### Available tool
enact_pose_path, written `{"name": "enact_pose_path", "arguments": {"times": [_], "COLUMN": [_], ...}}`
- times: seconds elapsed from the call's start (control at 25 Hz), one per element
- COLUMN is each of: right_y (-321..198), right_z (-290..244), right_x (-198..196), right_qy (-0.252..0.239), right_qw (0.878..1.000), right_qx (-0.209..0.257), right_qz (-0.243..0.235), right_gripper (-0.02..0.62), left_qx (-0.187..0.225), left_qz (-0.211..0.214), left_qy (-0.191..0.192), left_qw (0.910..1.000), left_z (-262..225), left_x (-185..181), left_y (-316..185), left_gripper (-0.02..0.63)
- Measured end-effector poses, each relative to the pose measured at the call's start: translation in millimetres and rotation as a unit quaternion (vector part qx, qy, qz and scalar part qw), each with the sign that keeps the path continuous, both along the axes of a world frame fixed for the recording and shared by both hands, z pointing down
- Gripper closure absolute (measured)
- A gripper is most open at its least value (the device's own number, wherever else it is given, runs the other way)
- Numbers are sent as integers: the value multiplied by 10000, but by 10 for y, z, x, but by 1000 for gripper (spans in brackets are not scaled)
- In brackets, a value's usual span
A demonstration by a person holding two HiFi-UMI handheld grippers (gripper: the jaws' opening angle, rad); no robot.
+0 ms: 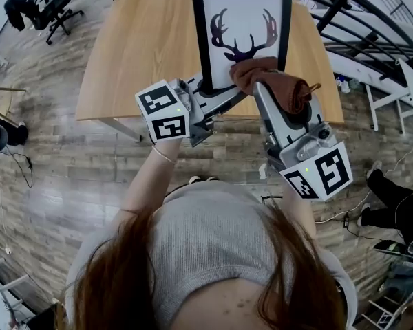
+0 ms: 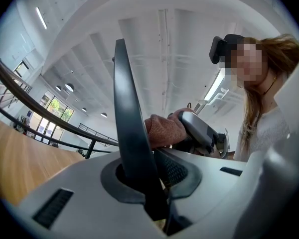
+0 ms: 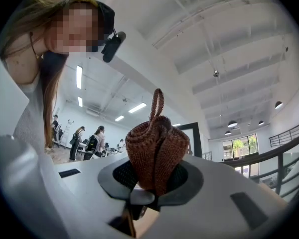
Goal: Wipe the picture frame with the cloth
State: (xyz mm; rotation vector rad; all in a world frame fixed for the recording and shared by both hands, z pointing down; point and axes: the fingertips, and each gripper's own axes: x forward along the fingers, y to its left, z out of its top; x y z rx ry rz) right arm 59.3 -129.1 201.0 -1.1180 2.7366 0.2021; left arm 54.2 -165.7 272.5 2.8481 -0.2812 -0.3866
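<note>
Frame upright over the worktop, long axis vertical, straight ahead of both claws. The left claw, jaws narrowly parted, clamps its lower edge. The right claw, closed on the bunched cloth, presses it low on the glass, most of which lies above.

Cloth against picture frame, which apparently stands on table.

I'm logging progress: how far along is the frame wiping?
Done: the left gripper clamps the picture frame at its bottom edge, the right gripper grips the cloth. In hand: cloth against the print's lower right. Left: seemingly the rest; which parts are wiped doesn't show.
</note>
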Motion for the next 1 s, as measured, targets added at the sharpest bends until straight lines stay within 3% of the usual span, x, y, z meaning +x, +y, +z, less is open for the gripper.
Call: {"name": "enact_pose_path", "arguments": {"times": [0.2,0.4,0.6,0.68,0.84,1.0], "right_y": [29,-80,-256,-429,-644,-693], "right_z": [-424,-853,-1448,-1503,-1274,-1061], "right_x": [330,371,399,378,298,308], "right_qy": [-988,-828,-1000,-927,-642,-608], "right_qw": [9933,9884,9675,9688,9819,9867], "right_qx": [563,1167,2128,2014,1452,1148], "right_qz": [216,511,931,1108,1033,981], "right_gripper": [499,499,499,499,499,499], "left_qx": [-82,-59,21,103,135,109], "left_qz": [32,90,196,213,229,220], "left_qy": [79,-17,-96,-131,-103,-82], "left_qw": [9999,9999,9998,9996,9996,9997], "left_z": [4,14,-10,-30,-46,-26], "left_x": [3,-3,-16,-23,-20,-14], "left_y": [-1,5,34,52,64,54], "left_gripper": [538,538,538,538,538,538]}}
